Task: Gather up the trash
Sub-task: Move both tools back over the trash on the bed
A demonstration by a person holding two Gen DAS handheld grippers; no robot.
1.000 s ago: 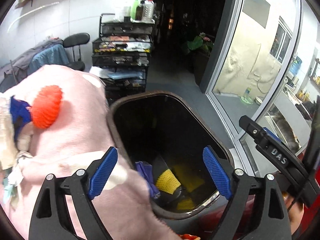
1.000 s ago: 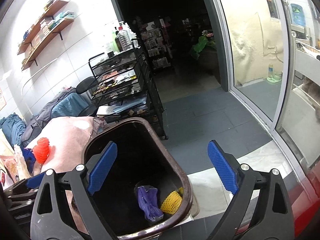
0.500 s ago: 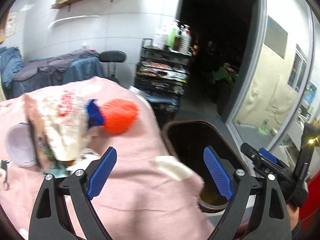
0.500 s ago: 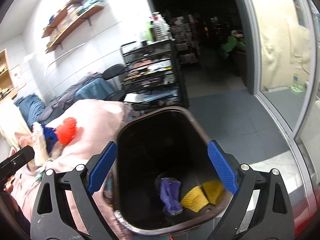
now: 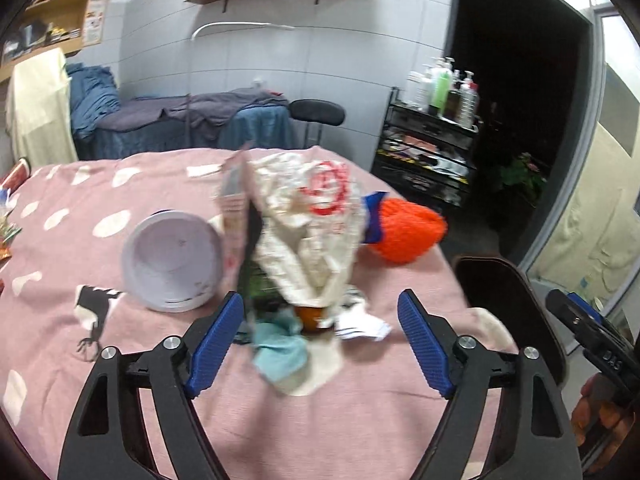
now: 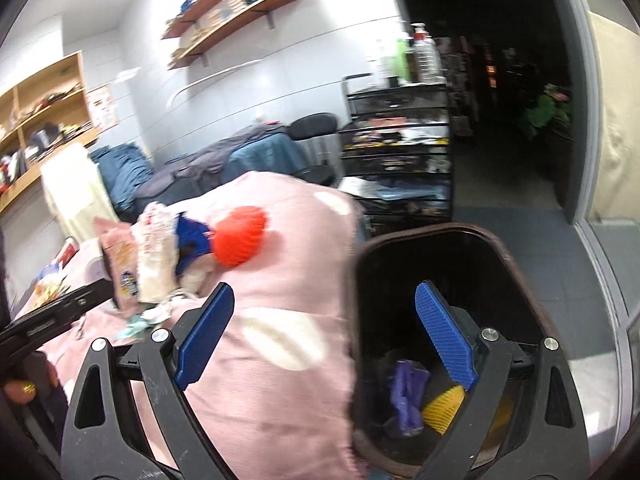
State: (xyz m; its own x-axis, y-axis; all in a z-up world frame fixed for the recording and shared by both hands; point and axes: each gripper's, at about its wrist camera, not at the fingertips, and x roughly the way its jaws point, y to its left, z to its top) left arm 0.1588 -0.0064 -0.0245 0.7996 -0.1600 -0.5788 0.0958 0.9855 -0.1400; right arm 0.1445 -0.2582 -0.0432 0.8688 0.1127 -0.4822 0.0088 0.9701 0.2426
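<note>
Blue-padded left gripper (image 5: 320,344) jaws just been closing, still apart w/ nothing gripped; crumpled trash pile (image 5: 308,240) just ahead on pink cloth (image 5: 120,184). Right gripper (image 6: 324,340) gaping, empty, over bin (image 6: 400,248) rim.

Trash heap on the covered table, bin at its right edge

On the tablecloth (image 5: 360,412) a crumpled plastic bag (image 5: 316,224) sits mid-pile, a round lid (image 5: 172,260) to its left, a foam fruit net (image 5: 408,236) to its right; inside the trash bin (image 6: 436,248) lie a glove (image 6: 406,396) and another net (image 6: 442,408).
</note>
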